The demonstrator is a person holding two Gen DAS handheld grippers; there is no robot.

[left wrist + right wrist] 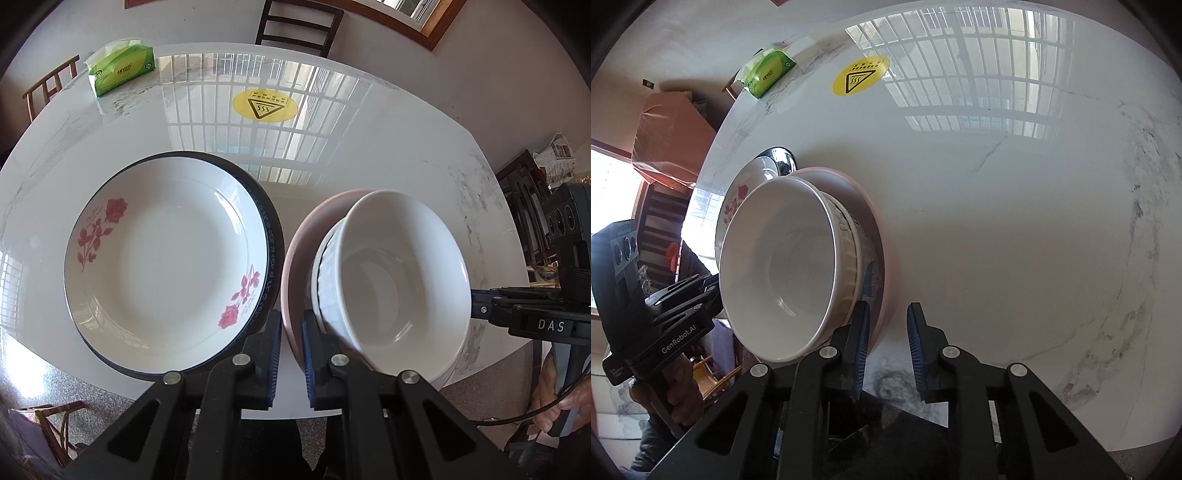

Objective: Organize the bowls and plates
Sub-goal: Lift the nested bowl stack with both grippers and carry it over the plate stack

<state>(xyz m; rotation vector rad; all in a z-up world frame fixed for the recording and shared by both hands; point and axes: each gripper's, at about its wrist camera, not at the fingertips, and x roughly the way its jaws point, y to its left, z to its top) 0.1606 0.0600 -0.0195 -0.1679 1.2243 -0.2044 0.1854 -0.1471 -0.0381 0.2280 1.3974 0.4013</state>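
L gripper [291,354]: jaws near-closed, pinching near rim of pink plate [295,258]. R gripper [886,339]: jaws narrow, straddling same plate's edge on opp. side; pad contact unclear. Bowls [399,273] stacked on plate, between grippers. Rose plate [166,258] just beside, on counter [369,147]. Judgement: two-handed lift likely next.
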